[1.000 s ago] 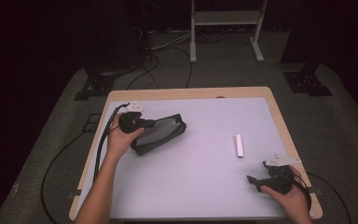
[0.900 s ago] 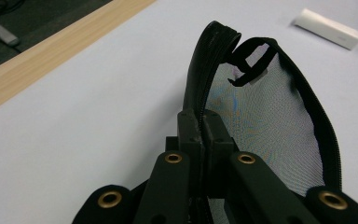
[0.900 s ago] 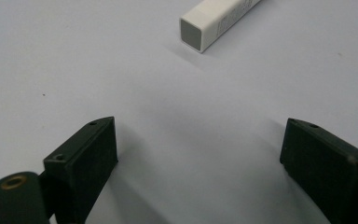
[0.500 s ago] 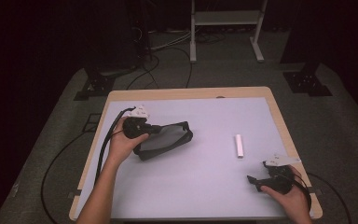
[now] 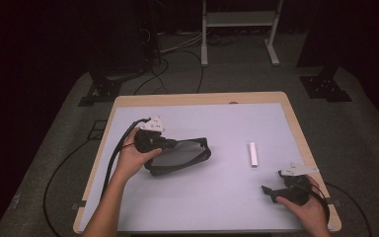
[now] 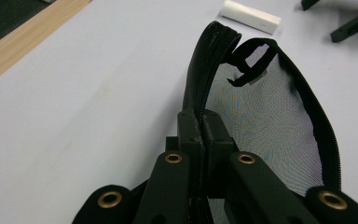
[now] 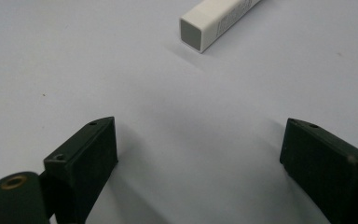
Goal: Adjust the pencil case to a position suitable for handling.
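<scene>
Right gripper near the front right corner of the table, held low over the pale mat. Jaws wide apart, nothing between them. In the right gripper view bare mat lies between the two pads. No change in its spot from a second ago.

White stick-shaped box lies flat on the mat just beyond the right gripper, long axis running front to back. In the right gripper view its square end faces the camera, with small print on its side. It hasn't moved across the frames.

Left gripper mid-left of the table, jaws pressed together on the zipper edge of the black mesh pouch. Left gripper view shows both pads pinching the zippered rim, mesh panel to one side of them.

Change: a second ago the pouch lay closed, as a flat dark slab angled to the upper right. Half a second ago its mouth was starting to spread. Now the rim gapes in a wide loop and the mat shows through the mesh. The pouch has also swung to lie more across the table, still touching the mat. The left hand sits slightly farther forward and right than before.
</scene>
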